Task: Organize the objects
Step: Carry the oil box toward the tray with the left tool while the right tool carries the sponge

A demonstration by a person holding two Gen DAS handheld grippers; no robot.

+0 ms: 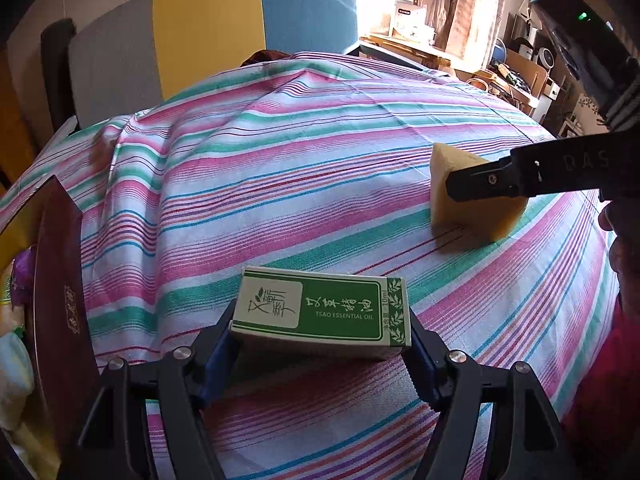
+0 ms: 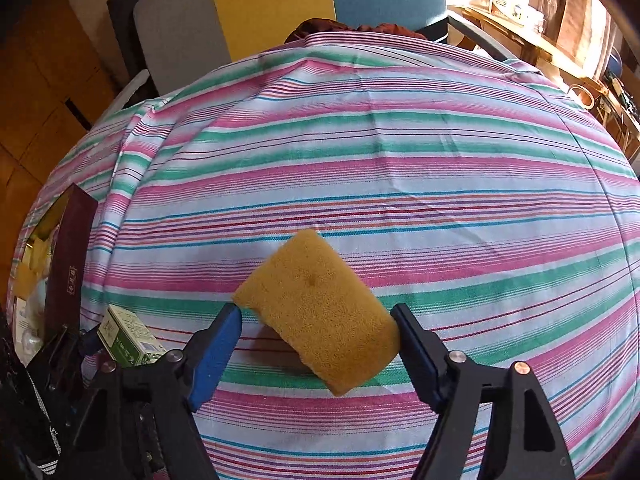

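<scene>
Fingers [image 1: 224, 344] of the left gripper [image 1: 322, 346] are pinching the green box [image 1: 320, 312]; right gripper [image 2: 318, 324] is seemingly squeezing the sponge [image 2: 316, 308] above the striped cloth [image 2: 360, 160].

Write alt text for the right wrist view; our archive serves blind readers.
A yellow sponge sits tilted between the right gripper's blue pads, over a pink, green and white striped tablecloth. At far left, the left gripper holds a green essential oil box.

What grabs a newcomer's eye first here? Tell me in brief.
The bright pink and green striped cloth fills both views. On it, the green and white box sits clamped in the left gripper. The yellow sponge lies askew between the right gripper's fingers.
</scene>
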